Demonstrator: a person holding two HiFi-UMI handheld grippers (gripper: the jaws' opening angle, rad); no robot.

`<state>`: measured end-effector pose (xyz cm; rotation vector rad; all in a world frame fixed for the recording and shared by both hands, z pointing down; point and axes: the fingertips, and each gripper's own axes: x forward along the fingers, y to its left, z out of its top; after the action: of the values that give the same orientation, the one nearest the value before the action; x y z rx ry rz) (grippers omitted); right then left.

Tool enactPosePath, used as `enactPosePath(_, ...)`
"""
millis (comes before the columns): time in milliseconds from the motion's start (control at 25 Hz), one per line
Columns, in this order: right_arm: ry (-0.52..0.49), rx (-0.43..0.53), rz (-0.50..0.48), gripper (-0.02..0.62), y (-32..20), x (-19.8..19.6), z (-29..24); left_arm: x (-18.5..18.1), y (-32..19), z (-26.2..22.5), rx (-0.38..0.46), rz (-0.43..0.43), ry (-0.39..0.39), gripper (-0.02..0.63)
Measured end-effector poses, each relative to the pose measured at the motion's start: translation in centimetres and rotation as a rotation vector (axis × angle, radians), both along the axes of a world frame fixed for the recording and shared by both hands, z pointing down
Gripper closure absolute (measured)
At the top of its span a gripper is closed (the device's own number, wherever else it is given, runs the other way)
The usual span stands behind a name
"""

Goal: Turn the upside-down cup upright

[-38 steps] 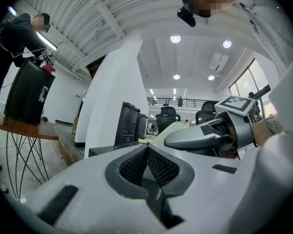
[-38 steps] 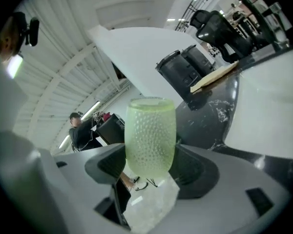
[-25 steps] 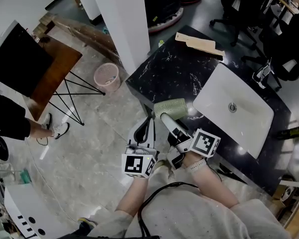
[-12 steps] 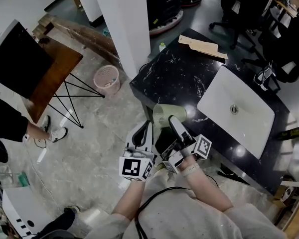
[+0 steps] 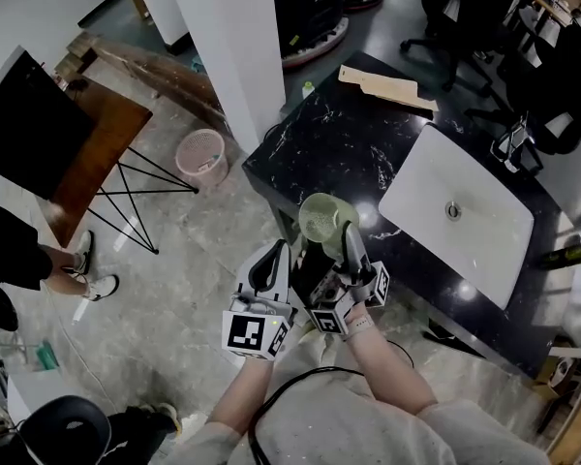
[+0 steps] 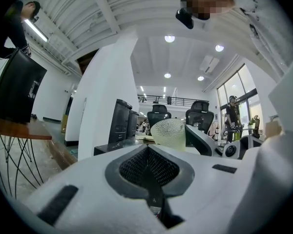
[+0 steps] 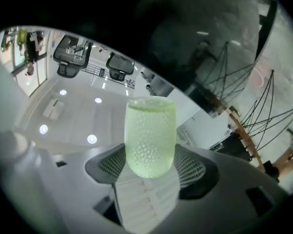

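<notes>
Your right gripper (image 5: 329, 247) is clamped on the cup (image 5: 321, 219), one jaw on each side of its lower body. The cup is pale green, translucent and dimpled all over. In the right gripper view the cup (image 7: 150, 135) stands out from between the mesh pads (image 7: 193, 168), base seated in the right gripper (image 7: 150, 165) and rim at the far end. From the head view you look into its open mouth, so the rim faces up. It is held in the air over the near corner of the black marbled counter (image 5: 341, 145) and rests on nothing.

Your left gripper (image 5: 271, 260) sits just beside the right one, on its left. Its jaws are pressed together with nothing between them. The left gripper view shows the left gripper (image 6: 149, 165) with its pads meeting, and the cup (image 6: 169, 133) just beyond it.

Farther along the counter are a white sink basin (image 5: 479, 250) and a wooden board (image 5: 385, 85). A pink wastebasket (image 5: 201, 155) stands on the floor by the white pillar (image 5: 237, 46).
</notes>
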<state>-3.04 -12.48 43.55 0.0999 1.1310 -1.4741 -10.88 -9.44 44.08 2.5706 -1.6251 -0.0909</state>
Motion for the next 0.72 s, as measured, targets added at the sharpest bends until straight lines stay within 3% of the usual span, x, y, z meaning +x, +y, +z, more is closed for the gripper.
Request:
enactPosePath(320, -0.268, -0.043, 0.056, 0.284, -1.3, 1.1, 0.6, -1.2, -0.6, -1.3, 0.012, -0.012, -0.043, 0.598)
enactPosePath(720, -0.456, -0.044, 0.101, 0.284, -1.6, 2.2, 0.9, -1.5, -1.5, -1.3, 0.019, -0.029, -0.047, 0.598)
